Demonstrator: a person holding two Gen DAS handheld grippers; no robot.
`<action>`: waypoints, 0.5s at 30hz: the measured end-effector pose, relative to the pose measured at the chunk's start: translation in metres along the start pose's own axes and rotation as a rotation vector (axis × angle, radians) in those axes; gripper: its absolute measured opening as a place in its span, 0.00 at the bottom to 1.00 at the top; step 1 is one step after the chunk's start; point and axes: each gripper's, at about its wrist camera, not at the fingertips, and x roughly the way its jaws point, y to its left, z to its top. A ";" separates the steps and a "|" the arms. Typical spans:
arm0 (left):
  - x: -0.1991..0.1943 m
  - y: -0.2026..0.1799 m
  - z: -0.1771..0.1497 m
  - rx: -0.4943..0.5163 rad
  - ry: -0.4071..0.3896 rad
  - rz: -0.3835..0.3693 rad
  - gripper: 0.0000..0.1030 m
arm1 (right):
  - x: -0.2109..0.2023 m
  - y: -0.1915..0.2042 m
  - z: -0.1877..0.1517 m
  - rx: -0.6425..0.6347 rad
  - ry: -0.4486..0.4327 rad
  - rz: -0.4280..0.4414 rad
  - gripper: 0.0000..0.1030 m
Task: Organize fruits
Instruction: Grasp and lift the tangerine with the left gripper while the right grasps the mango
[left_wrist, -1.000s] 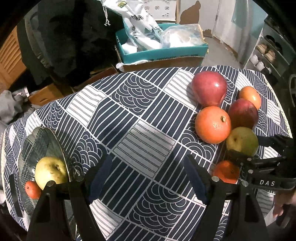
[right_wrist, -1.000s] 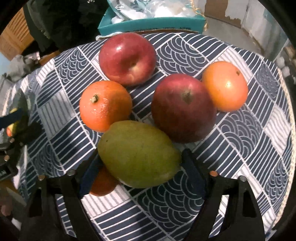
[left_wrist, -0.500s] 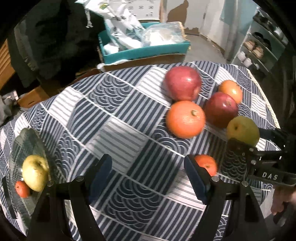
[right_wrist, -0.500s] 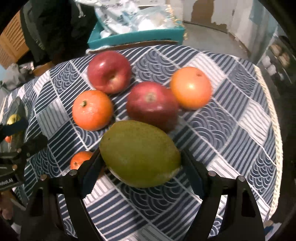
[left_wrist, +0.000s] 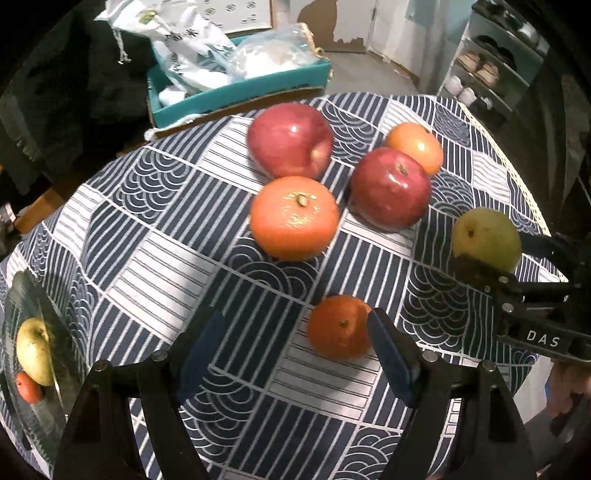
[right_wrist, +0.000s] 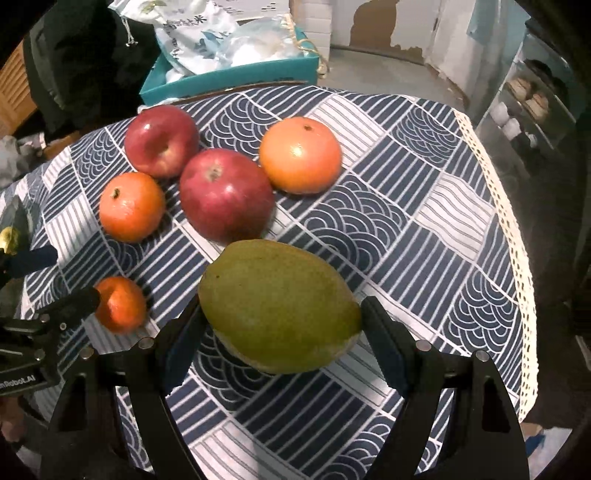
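Note:
My right gripper (right_wrist: 280, 328) is shut on a green mango (right_wrist: 279, 304) and holds it above the patterned tablecloth (right_wrist: 406, 206); the mango also shows in the left wrist view (left_wrist: 485, 240). My left gripper (left_wrist: 295, 350) is open, with a small orange (left_wrist: 338, 326) just inside its right finger. Two red apples (left_wrist: 290, 138) (left_wrist: 389, 186), a large orange (left_wrist: 293, 218) and another orange (left_wrist: 415, 146) lie beyond. A glass plate (left_wrist: 37, 417) at the left holds a green apple (left_wrist: 33, 350) and a small red fruit (left_wrist: 27, 386).
A teal box (left_wrist: 236, 86) with plastic bags stands behind the table. The table's lace edge (right_wrist: 517, 258) runs along the right. Shelves with shoes (left_wrist: 487, 70) stand at the far right.
My left gripper has moved right and forward toward the small orange. My right gripper has lifted the mango up and back from the fruit group.

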 end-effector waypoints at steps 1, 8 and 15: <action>0.002 -0.002 -0.001 0.002 0.006 -0.002 0.79 | 0.000 -0.001 0.000 0.002 0.000 -0.002 0.80; 0.016 -0.010 -0.006 0.004 0.041 -0.031 0.79 | 0.003 -0.006 -0.004 0.011 0.003 -0.010 0.80; 0.029 -0.013 -0.009 0.002 0.065 -0.036 0.79 | 0.007 -0.006 -0.004 -0.002 0.009 -0.019 0.80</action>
